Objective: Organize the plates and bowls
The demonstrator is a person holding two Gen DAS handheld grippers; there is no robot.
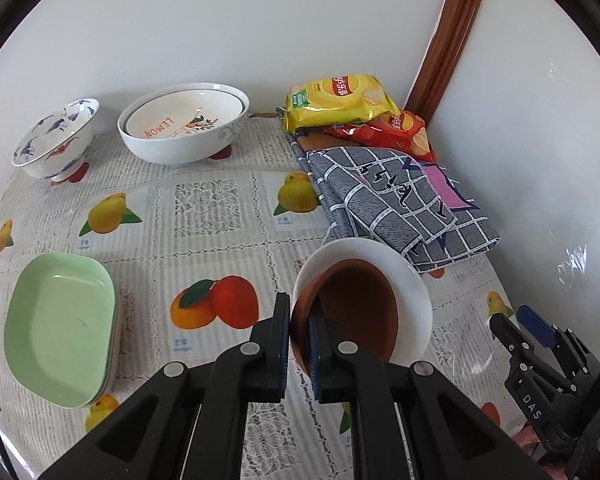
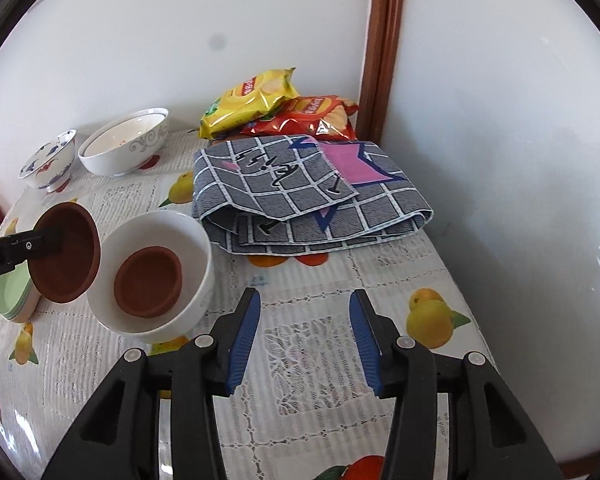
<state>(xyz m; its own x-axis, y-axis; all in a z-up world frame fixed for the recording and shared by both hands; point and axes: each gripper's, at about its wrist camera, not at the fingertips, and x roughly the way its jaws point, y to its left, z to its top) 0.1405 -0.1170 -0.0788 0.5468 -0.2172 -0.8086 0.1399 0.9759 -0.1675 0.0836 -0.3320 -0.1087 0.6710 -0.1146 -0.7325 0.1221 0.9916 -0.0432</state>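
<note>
My left gripper (image 1: 300,320) is shut on the rim of a brown bowl (image 1: 352,312) and holds it tilted, just left of a white bowl (image 1: 412,292). In the right wrist view the held brown bowl (image 2: 66,252) hangs beside the white bowl (image 2: 160,240), which holds a second brown bowl (image 2: 148,280). My right gripper (image 2: 304,332) is open and empty above the tablecloth, right of the white bowl; it also shows in the left wrist view (image 1: 516,320). A stack of green dishes (image 1: 60,328) sits at the left. A large white bowl (image 1: 184,124) with another nested inside and a blue-patterned bowl (image 1: 56,140) stand at the back.
A folded grey checked cloth (image 2: 308,192) lies behind the white bowl. Yellow (image 2: 252,98) and red (image 2: 312,116) chip bags sit in the back corner by a wooden post (image 2: 384,40). White walls bound the table at back and right.
</note>
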